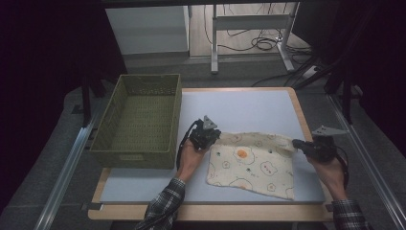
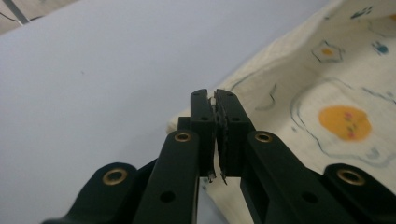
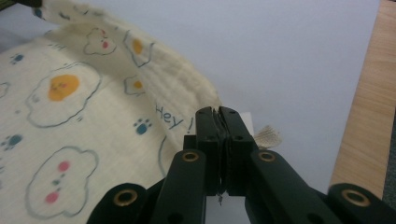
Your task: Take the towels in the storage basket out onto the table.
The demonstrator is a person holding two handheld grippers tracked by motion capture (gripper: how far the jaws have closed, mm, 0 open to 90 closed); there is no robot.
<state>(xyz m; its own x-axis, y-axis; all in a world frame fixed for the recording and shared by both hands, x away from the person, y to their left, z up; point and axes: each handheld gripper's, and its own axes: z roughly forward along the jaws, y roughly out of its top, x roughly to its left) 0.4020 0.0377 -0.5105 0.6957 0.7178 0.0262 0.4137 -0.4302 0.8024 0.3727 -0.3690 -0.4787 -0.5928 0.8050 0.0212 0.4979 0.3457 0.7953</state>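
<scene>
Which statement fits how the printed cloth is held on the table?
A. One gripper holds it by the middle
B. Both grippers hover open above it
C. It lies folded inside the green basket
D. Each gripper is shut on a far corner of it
D: the left gripper and the right gripper each pinch a far corner of the cloth, jaws closed on the fabric in both gripper views.

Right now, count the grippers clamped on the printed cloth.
2. The left gripper pinches the printed cloth at its far left corner; the right gripper pinches the far right corner.
</scene>
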